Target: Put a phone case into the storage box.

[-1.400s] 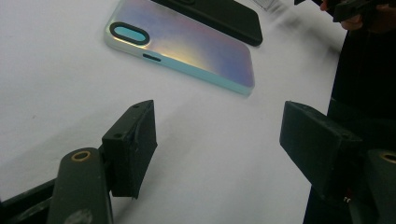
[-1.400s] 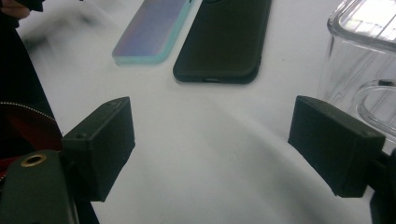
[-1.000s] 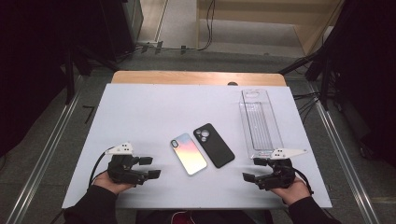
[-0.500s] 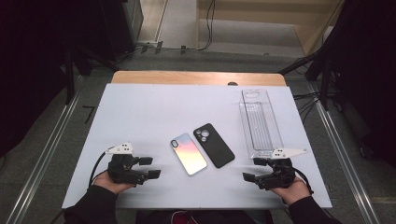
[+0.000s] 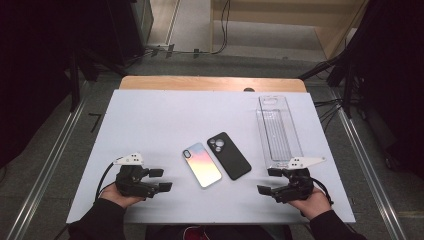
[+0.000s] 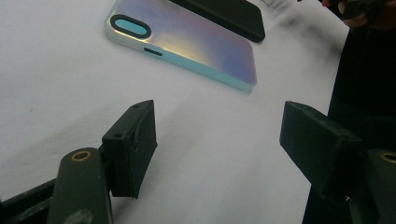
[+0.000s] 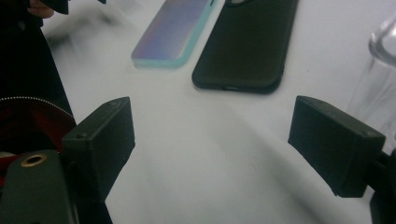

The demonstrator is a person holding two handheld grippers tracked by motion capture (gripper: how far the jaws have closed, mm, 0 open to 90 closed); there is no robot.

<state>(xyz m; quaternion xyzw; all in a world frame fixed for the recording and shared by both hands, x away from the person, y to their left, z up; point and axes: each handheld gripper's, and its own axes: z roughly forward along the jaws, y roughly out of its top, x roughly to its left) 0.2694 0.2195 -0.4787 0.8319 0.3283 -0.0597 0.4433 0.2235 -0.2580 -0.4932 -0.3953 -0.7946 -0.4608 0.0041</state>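
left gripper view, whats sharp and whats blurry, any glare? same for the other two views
Left gripper view: jaws crisp, iridescent phone case softer with a pale sheen, far corner smeared. Right gripper view: black phone case fairly sharp, clear tray blurred at the edge. High view: evenly lit white table, dark surroundings, soft focus overall.

Each hand wears a black sleeve (image 5: 97, 225) reaching to the wrist. The left claw (image 5: 160, 180) is a black block of parts topped by a grey three-cornered plate (image 5: 129, 159), with a black cable (image 5: 104, 177) looping from behind that plate. The right claw (image 5: 270, 181) matches it, with its own grey plate (image 5: 306, 161). In the left gripper view, the pads (image 6: 130, 147) are matt black rectangular blocks on black arms, a brass-coloured ringed hole (image 6: 81, 156) beside the near pad.
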